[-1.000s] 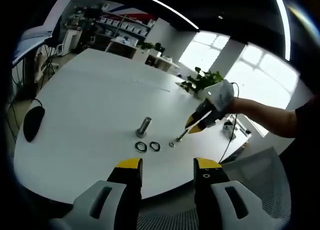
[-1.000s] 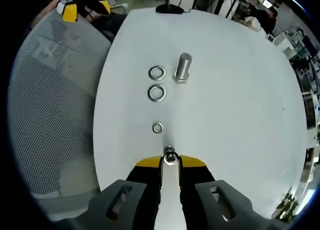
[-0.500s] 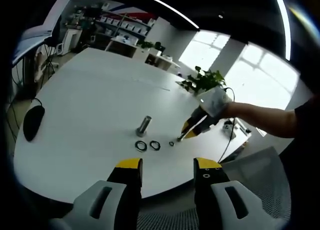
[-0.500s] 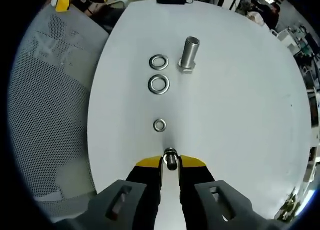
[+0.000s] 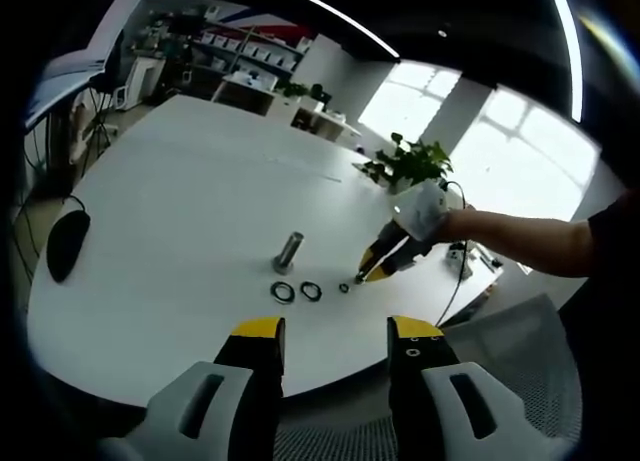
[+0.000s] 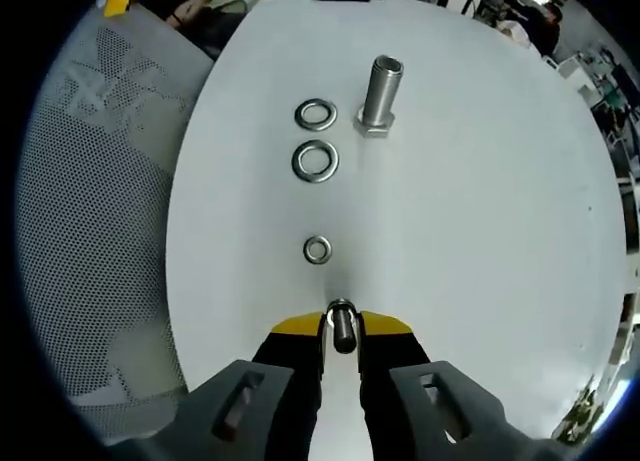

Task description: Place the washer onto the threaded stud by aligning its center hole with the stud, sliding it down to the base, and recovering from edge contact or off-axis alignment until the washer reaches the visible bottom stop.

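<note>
Washers lie on the white worktop [image 6: 480, 241] in a short row near its edge: two larger ones side by side, a far large washer [image 6: 315, 114] and a near large washer [image 6: 315, 161], and, apart from them and closer to the right gripper [image 6: 341, 324], a small washer [image 6: 317, 249]. All three lie flat, none on a stud. Just beside the far large washer stands a big threaded stud [image 6: 379, 94], upright on its hex base, bare of any washer.

In the right gripper view the right gripper's yellow-tipped jaws are closed on a small stud [image 6: 342, 326], a short metal pin whose rounded end pokes out between the tips, pointing towards the small washer. The pin's end sits close to the small washer but does not touch it.

In the left gripper view the left gripper [image 5: 336, 333] hangs off the near edge of the worktop with its jaws wide apart and nothing between them. Ahead of it the same row shows: the big stud [image 5: 288, 251], the two large washers and the small washer [image 5: 343, 288], with the right gripper [image 5: 367, 271] coming in from the right, held by a hand [image 5: 425, 213], its tip low over the worktop just beside the small washer. A black mouse [image 5: 66, 243] rests near the worktop's left edge, and a mesh chair [image 6: 90, 211] stands against the worktop's edge.
</note>
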`<state>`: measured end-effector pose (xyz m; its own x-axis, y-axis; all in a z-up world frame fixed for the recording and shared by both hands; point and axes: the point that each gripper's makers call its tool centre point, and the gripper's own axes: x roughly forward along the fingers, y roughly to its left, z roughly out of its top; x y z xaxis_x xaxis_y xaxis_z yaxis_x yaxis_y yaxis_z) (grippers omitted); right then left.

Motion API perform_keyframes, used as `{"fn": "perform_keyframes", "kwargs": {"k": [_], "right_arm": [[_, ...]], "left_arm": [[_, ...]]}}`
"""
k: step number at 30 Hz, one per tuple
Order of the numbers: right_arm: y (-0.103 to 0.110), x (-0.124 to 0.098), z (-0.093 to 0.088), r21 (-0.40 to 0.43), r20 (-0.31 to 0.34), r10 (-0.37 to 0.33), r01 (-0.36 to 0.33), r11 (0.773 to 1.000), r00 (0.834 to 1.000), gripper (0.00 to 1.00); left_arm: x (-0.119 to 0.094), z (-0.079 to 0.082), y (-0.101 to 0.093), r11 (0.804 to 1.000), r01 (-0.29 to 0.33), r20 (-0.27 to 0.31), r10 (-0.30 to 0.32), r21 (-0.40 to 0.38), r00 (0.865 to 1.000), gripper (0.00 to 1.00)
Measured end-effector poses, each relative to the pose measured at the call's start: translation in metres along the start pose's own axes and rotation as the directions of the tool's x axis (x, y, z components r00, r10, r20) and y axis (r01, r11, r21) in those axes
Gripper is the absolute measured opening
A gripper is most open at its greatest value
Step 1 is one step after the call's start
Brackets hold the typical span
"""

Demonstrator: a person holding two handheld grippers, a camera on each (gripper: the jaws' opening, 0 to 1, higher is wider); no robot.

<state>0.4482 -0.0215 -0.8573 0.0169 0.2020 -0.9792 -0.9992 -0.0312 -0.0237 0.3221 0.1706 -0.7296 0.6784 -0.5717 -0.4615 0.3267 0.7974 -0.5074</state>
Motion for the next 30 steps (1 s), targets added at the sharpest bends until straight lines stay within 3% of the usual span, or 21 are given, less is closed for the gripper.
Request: {"fn": "perform_keyframes", "kwargs": {"k": [10,13,16,21,30], "right_arm": [[-0.001,0.002,0.001,0.000,0.011,0.006,-0.006,1.000,1.000,0.15],[-0.002,0.000,0.002,0.001,0.020,-0.007,0.007,1.000,1.000,0.23],[-0.002,-0.005,0.004,-0.003,0.030,-0.016,0.016,1.000,0.999,0.25],[0.002,-0.018,0.019,0.008,0.101,-0.026,0.026,1.000,0.995,0.28],[0.008,-0.035,0.038,-0.019,0.152,-0.038,0.041,0.999,0.988,0.31]], "left_arm": [[0.000,0.000,0.000,1.000,-0.001,0.001,0.001,0.000,1.000,0.39],[0.000,0.000,0.000,1.000,-0.001,0.001,0.001,0.001,1.000,0.39],[0.000,0.000,0.000,1.000,-0.001,0.002,0.001,0.002,1.000,0.39],[0.000,0.000,-0.001,1.000,0.002,-0.002,-0.002,0.007,1.000,0.39],[0.000,0.000,-0.001,1.000,0.004,-0.004,-0.004,0.011,1.000,0.40]]}}
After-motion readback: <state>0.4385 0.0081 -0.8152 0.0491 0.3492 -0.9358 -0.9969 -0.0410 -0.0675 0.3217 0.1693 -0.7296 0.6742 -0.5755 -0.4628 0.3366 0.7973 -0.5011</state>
